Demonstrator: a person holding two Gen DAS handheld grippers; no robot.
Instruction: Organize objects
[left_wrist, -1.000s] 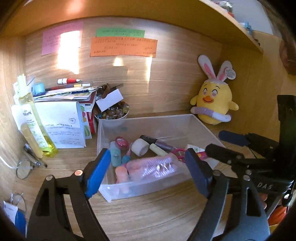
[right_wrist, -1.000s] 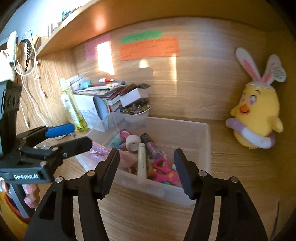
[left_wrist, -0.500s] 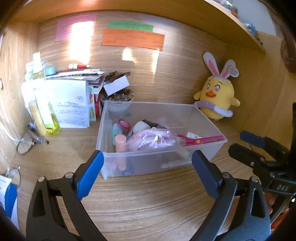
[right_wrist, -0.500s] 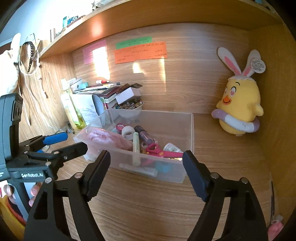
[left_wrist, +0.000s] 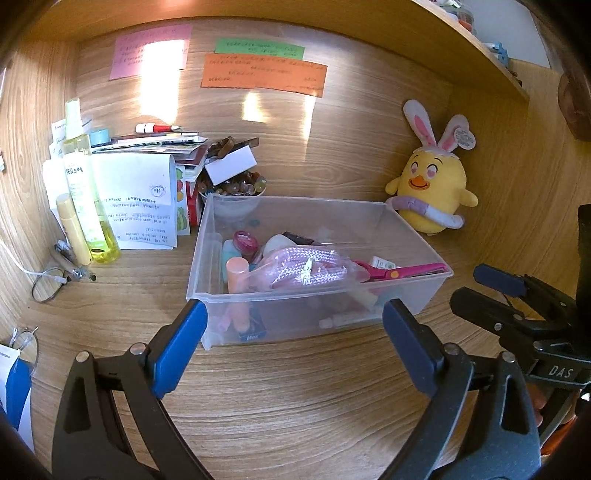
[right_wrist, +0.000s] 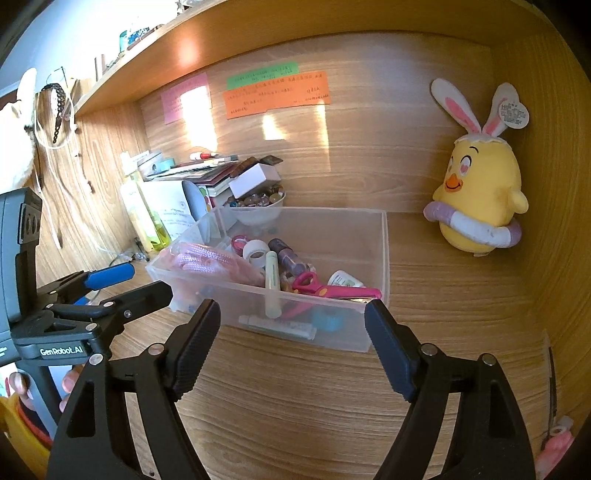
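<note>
Looking from the left wrist, the left gripper (left_wrist: 293, 334) hangs spread and empty before the clear bin (left_wrist: 417, 295), where pink scissors (left_wrist: 400, 271) overhang the rim; a careless bump could likely tip them out. Items under the pink bag (left_wrist: 306, 267) stay hidden.

From the right wrist, the right gripper (right_wrist: 291, 341) is also spread, holding nothing. Something pink (right_wrist: 554, 448) is cut off at the frame's edge.
</note>
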